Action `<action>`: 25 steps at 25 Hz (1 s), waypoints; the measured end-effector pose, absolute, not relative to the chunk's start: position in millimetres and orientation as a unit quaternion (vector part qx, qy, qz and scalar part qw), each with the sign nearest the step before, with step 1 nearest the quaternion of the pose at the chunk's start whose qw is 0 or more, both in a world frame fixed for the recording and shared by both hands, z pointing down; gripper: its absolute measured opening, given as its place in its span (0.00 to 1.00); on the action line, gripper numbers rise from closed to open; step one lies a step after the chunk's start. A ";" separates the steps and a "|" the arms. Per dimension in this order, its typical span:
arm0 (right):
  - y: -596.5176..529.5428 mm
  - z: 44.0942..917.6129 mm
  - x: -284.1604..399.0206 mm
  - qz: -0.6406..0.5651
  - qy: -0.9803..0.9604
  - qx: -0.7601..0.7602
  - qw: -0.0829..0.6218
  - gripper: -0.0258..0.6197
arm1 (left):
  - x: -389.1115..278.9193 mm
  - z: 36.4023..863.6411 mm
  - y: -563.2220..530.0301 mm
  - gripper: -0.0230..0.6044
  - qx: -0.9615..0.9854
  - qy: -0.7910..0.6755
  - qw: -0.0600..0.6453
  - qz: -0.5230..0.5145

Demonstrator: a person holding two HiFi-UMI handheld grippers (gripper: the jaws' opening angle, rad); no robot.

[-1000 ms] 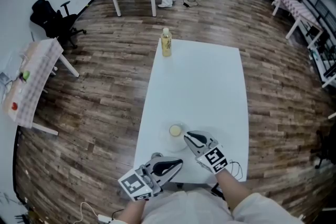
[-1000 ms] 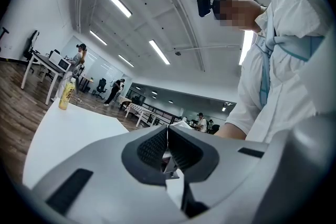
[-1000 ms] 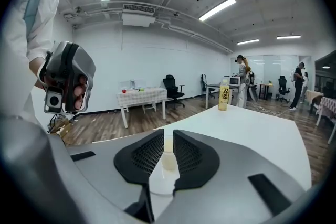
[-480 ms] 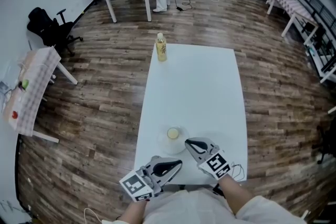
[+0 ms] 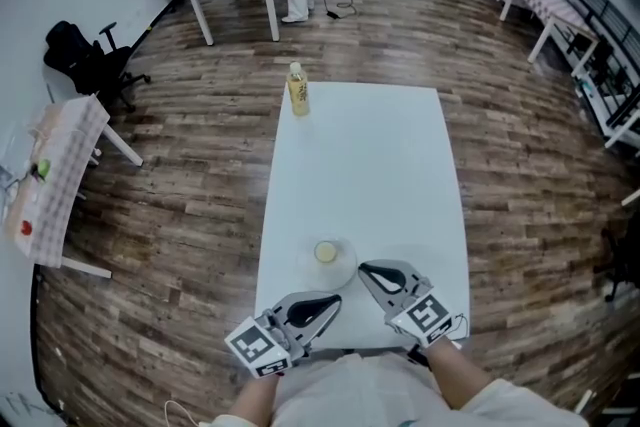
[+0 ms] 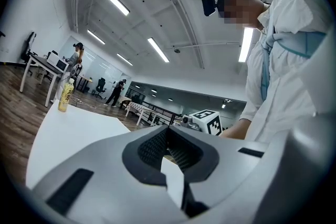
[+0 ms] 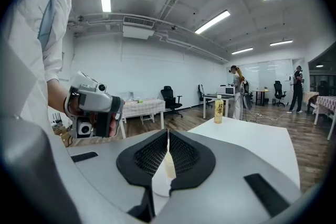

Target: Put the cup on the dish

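Note:
A small pale-yellow cup [image 5: 326,252] stands on a pale, shallow dish [image 5: 308,266] near the front of the white table [image 5: 370,165]. My right gripper [image 5: 362,267] is just right of the dish, apart from the cup, shut and empty. In the right gripper view its pads [image 7: 168,136] meet, and the cup [image 7: 168,164] shows through the slot below them. My left gripper [image 5: 337,298] hovers at the table's front edge, below the dish. Its pads [image 6: 168,134] are closed together with nothing between them.
A yellow drink bottle [image 5: 297,90] stands at the table's far left corner. Wooden floor surrounds the table. At the left are a cloth-covered side table [image 5: 55,175] and an office chair [image 5: 85,65]. People stand at desks far behind.
My right gripper has drawn back from the cup toward me and risen a little. The cup stays on the dish. The left gripper has kept its place.

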State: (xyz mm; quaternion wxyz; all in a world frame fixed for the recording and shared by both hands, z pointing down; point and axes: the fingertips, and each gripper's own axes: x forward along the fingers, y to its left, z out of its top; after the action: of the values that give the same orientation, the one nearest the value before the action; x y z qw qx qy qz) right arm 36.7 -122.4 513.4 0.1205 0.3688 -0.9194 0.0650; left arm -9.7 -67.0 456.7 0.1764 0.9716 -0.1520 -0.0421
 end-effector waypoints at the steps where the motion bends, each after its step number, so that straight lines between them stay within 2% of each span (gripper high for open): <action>1: -121.6 508.2 37.6 0.064 -0.919 0.371 0.114 0.10 | -10.6 456.9 -68.5 0.04 0.972 -0.153 0.176 -0.041; 7: -114.4 483.5 44.3 0.062 -0.920 0.376 0.087 0.10 | -10.6 454.5 -72.6 0.04 0.972 -0.153 0.173 -0.039; 25: -99.5 460.5 50.7 0.048 -0.923 0.377 0.069 0.10 | -0.6 457.3 -68.7 0.04 0.975 -0.143 0.167 -0.032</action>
State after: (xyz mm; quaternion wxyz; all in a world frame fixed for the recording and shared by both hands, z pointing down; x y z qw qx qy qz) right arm 50.7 -99.5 460.5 0.0691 0.3766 -0.9225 0.0484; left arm -0.6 -68.7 457.3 0.1665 0.9750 -0.1434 -0.0320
